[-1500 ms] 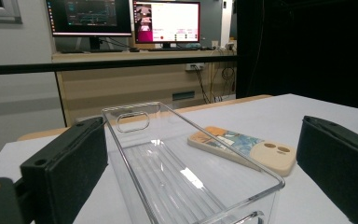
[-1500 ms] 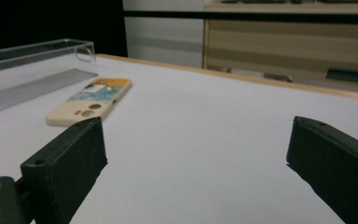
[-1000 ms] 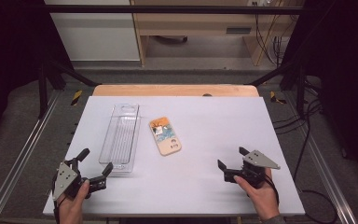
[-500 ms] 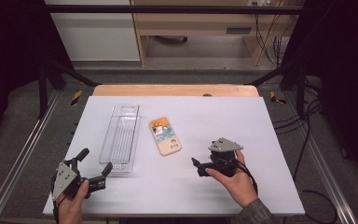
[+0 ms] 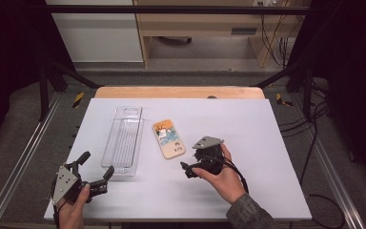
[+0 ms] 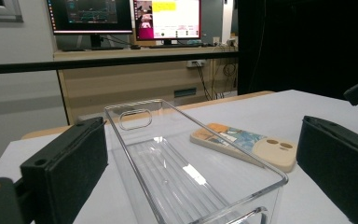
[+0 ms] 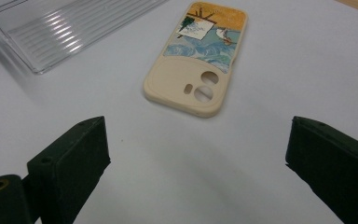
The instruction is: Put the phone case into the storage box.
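Note:
A beige phone case [image 5: 169, 139] with a painted picture lies back up in the middle of the white table [image 5: 248, 124]. To its left stands a clear, empty plastic tray [image 5: 123, 140]. My right gripper [image 5: 189, 160] hovers just in front of the case's camera-hole end, open and holding nothing. In the right gripper view the case [image 7: 198, 60] lies a short way beyond the open right gripper [image 7: 196, 135]. My left gripper [image 5: 96, 163] is open at the front left, by the tray's near end. The left gripper view shows the tray [image 6: 186, 172] between the spread jaws of the left gripper [image 6: 203, 140], with the case [image 6: 247, 144] to its right.
A wooden strip [image 5: 178, 92] runs along the table's far edge. Metal rails [image 5: 19, 162] flank both sides of the table. A wooden desk with monitors [image 6: 126, 18] stands beyond it. Bare white table lies to the right of the case.
My right gripper has moved left and forward from the table's right side to just in front of the phone case. The left gripper, tray and case have stayed put.

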